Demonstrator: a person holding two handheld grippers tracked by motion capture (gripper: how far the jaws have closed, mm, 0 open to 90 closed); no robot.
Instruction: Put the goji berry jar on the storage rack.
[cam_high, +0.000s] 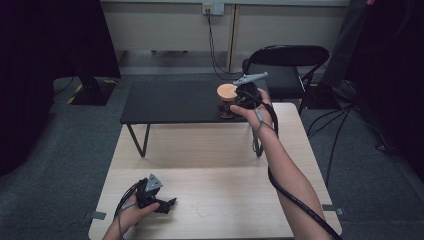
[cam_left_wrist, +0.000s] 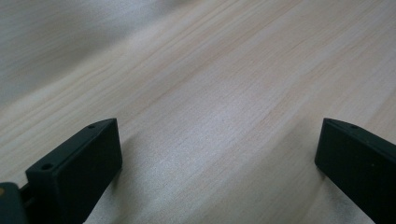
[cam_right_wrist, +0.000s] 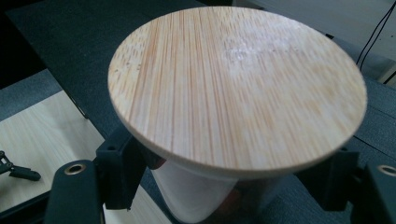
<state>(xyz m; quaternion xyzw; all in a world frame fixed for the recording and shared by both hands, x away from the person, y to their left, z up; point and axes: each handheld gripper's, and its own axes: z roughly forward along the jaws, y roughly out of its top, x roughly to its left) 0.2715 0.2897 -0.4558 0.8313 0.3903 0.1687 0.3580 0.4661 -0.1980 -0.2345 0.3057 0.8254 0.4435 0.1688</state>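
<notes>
- The jar (cam_high: 227, 101) with its bamboo lid (cam_right_wrist: 238, 84) is gripped and sits at or just above the near right corner of the black low table (cam_high: 170, 102) — I judge the carry under way, with the set-down left to do.
- Right gripper (cam_high: 239, 102): jaws clamped on the jar's body under the lid.
- Left gripper (cam_high: 167, 204): jaws wide, empty — resting over the wooden table (cam_high: 225, 190).
</notes>
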